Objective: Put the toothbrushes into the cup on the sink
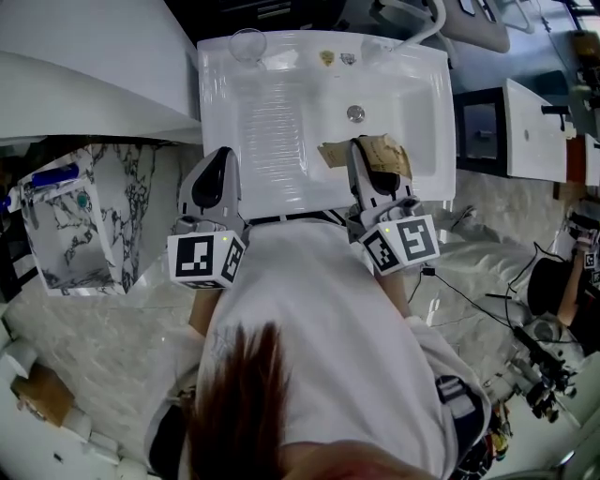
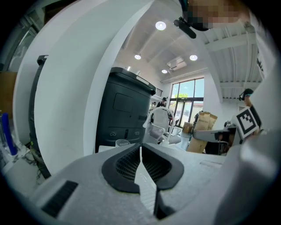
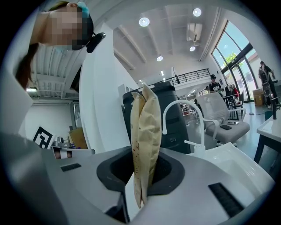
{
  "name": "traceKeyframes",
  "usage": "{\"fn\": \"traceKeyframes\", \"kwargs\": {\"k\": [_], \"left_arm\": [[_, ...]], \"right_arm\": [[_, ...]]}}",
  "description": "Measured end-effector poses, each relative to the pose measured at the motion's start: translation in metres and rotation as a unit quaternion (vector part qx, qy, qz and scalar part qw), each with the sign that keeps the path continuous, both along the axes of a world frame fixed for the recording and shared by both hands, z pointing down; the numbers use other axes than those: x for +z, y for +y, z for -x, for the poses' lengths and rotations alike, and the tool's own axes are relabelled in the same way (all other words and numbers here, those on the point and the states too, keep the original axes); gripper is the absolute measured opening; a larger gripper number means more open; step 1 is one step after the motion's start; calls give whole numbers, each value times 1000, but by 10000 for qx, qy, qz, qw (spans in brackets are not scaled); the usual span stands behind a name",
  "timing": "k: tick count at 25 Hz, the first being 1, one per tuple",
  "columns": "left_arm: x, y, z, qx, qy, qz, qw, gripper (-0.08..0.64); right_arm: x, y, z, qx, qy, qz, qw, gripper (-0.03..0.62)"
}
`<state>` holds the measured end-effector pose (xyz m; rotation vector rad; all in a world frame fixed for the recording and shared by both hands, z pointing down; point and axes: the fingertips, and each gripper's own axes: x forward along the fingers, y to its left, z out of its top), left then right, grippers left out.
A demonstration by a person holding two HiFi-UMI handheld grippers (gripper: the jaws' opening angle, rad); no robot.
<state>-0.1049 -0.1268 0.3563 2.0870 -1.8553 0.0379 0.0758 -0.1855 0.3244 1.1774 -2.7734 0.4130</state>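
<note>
The white sink (image 1: 272,112) lies in front of me in the head view, with a clear cup (image 1: 248,42) on its back left corner. My right gripper (image 1: 359,145) hangs over the basin, shut on a tan paper packet (image 1: 389,150). In the right gripper view that packet (image 3: 145,140) stands upright between the pads and is pinched at its lower end. My left gripper (image 1: 217,167) hovers over the sink's ribbed left part, shut with nothing in it; its pads (image 2: 131,165) meet, and the cup (image 2: 122,143) shows beyond them. I see no bare toothbrush.
A faucet (image 1: 422,28) curves over the sink's back right, and the drain (image 1: 355,113) sits mid-basin. A marble-patterned bin (image 1: 80,225) stands to the left. A dark cabinet (image 1: 478,127) and a white counter (image 1: 534,131) stand to the right. Cables (image 1: 469,291) trail on the floor.
</note>
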Motion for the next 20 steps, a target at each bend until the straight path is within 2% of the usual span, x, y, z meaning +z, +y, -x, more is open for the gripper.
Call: {"fn": "traceKeyframes", "kwargs": {"k": [4, 9, 20], "left_arm": [[0, -3, 3, -125, -64, 0, 9999, 25], [0, -12, 9, -206, -98, -32, 9997, 25], [0, -21, 29, -372, -170, -138, 9991, 25]], "right_arm": [[-2, -6, -3, -22, -95, -52, 9999, 57], [-16, -13, -18, 191, -166, -192, 9995, 57], [-74, -42, -40, 567, -402, -1057, 9920, 57]]}}
